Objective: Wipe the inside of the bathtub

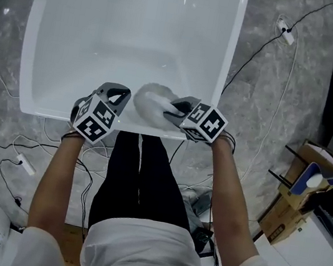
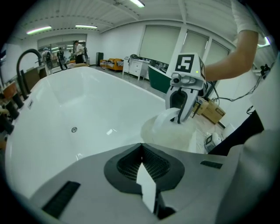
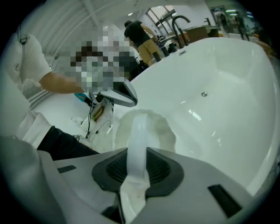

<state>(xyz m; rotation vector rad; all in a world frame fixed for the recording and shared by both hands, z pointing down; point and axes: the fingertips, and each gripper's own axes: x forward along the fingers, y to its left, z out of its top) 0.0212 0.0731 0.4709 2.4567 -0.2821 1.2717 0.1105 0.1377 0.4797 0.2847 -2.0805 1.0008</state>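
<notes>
While the white bathtub [image 1: 54, 47] lies glossy and bare before us, wiping looks about to begin. A round, fluffy white pad [image 1: 149, 104] sits over the tub's near rim, its strap [image 3: 139, 140] clenched in our right tongs [image 1: 180, 107]. Our left tongs [image 1: 117, 97] hover just beside it, closed on nothing. Next, we judge, the pad must drop onto the inner wall.

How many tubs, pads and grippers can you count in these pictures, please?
tub: 1
pad: 1
grippers: 2, the left gripper and the right gripper
Total: 4
</notes>
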